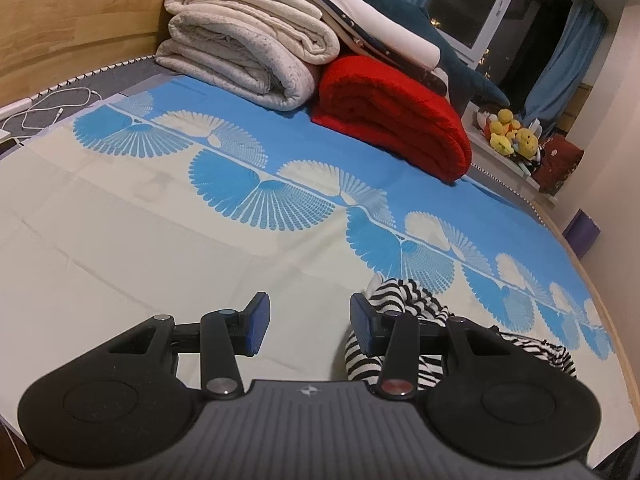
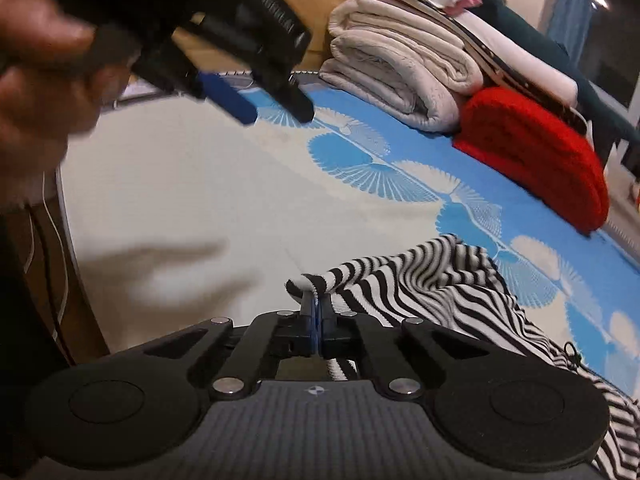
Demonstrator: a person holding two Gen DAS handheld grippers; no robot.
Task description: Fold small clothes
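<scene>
A black-and-white zebra-striped garment [image 2: 432, 284] lies crumpled on the bed sheet [image 2: 180, 200]. My right gripper [image 2: 316, 304] is shut on an edge of it and holds that edge a little off the sheet. In the left wrist view the garment [image 1: 400, 300] lies just right of and behind my left gripper [image 1: 310, 322], which is open and empty above the cream part of the sheet [image 1: 120, 220]. The left gripper [image 2: 256, 100] also shows blurred at the upper left of the right wrist view, held in a hand.
Folded cream blankets [image 1: 248, 52] and a folded red blanket [image 1: 392, 116] are stacked at the far side of the bed. A wooden headboard [image 1: 72, 20] stands at the left, with white cables [image 1: 52, 108]. Plush toys [image 1: 512, 136] sit by the window at the right.
</scene>
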